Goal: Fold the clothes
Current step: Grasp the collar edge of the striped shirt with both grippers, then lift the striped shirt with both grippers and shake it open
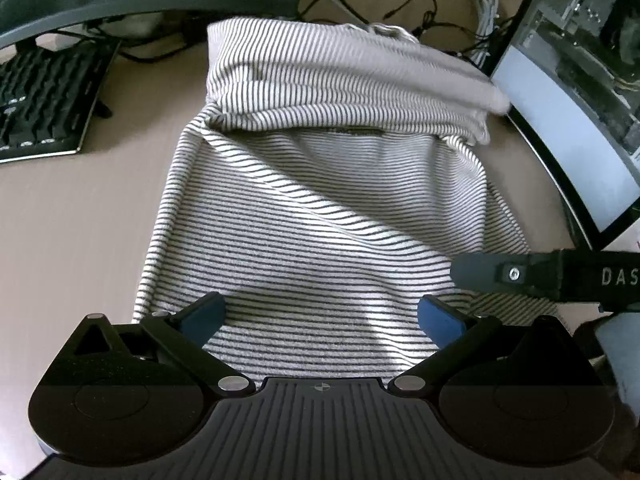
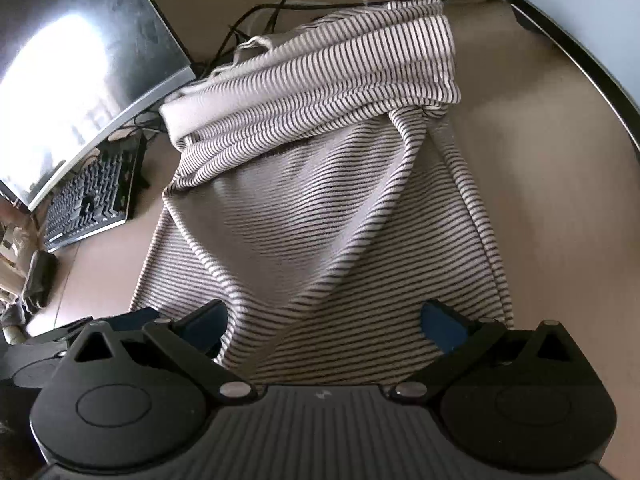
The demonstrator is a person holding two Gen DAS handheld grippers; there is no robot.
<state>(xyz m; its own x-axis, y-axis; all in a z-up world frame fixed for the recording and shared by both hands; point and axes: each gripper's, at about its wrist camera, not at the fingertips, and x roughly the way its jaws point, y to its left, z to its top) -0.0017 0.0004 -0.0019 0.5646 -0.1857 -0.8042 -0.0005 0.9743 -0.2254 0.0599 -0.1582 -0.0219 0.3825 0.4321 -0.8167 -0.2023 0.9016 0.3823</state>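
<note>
A white garment with thin dark stripes (image 1: 320, 216) lies on a beige desk, its far part folded back over itself into a thick band (image 1: 340, 84). My left gripper (image 1: 320, 316) is open, its blue pads spread wide over the near hem. My right gripper (image 2: 324, 320) is open too, over the near hem of the same garment (image 2: 320, 216), where a diagonal ridge of cloth runs. The right gripper's finger (image 1: 520, 274) shows at the right in the left wrist view. Part of the left gripper (image 2: 48, 348) shows at the lower left in the right wrist view.
A black keyboard (image 1: 44, 108) lies at the far left and a monitor (image 1: 568, 120) stands at the right. Cables (image 1: 420, 12) run behind the garment. In the right wrist view a monitor (image 2: 72, 60) and the keyboard (image 2: 92, 200) stand left, another screen edge (image 2: 592, 48) right.
</note>
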